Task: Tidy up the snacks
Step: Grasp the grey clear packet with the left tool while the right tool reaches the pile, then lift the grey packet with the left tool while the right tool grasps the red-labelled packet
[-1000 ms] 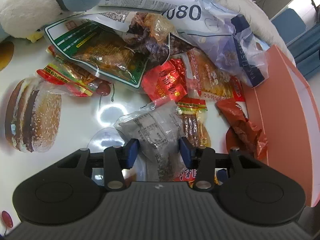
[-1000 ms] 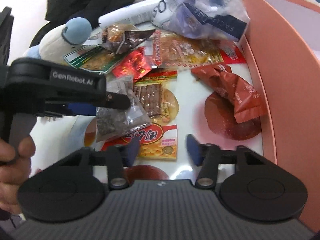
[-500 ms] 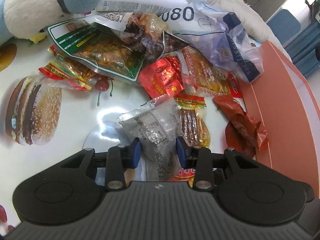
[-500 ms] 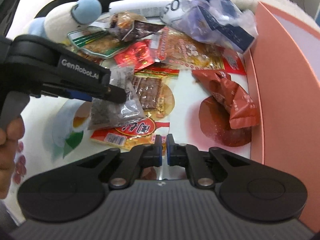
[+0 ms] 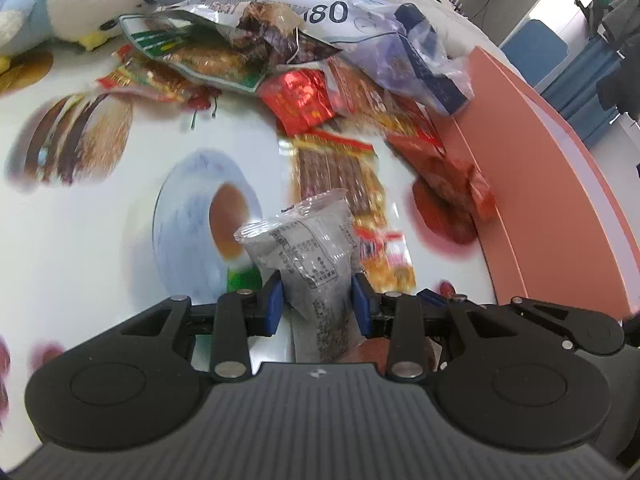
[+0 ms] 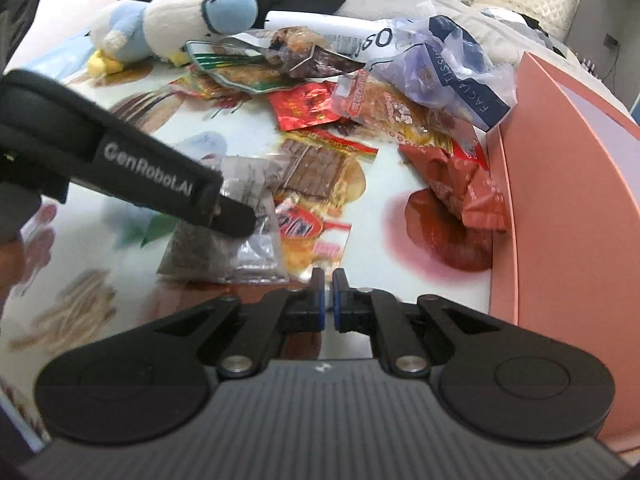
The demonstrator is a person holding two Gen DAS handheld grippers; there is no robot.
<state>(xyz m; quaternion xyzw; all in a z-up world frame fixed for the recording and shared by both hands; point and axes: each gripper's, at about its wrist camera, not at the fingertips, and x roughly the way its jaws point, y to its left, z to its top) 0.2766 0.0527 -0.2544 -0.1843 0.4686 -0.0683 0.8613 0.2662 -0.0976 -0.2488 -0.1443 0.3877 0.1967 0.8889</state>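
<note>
The left hand-held gripper (image 5: 316, 300) had its blue pads pressed against the two sides of a clear packet of dark seeds (image 5: 308, 256), partly closed to the packet's width. The packet stood with its long axis running along the fingers, its crimped top edge pointing away from the camera toward the pile of snacks and its lower end hidden behind the gripper body. In the right wrist view the same packet (image 6: 224, 240) hung from the left gripper's fingertips (image 6: 236, 220), close over the printed counter (image 6: 380, 184), with its sealed bottom seam toward the near edge.

The right hand-held gripper (image 6: 328, 300) was closed, pads nearly touching, with nothing between them. It sat just beyond a flat orange-and-yellow snack pack (image 6: 312, 236) that lay on the counter beside the seed packet.

Farther in, a long packet of brown bars (image 5: 336, 176) lay flat, its long axis running from the near edge toward the far edge. A crumpled dark red bag (image 6: 460, 188) rested against the wall of the salmon-coloured box (image 6: 560, 200) along the counter's right edge. Toward the far edge lay a shiny red foil packet (image 5: 300, 100), a green-trimmed bag (image 5: 208, 60), a facial tissue pack (image 6: 452, 72) and a blue-and-white plush toy (image 6: 180, 24).
</note>
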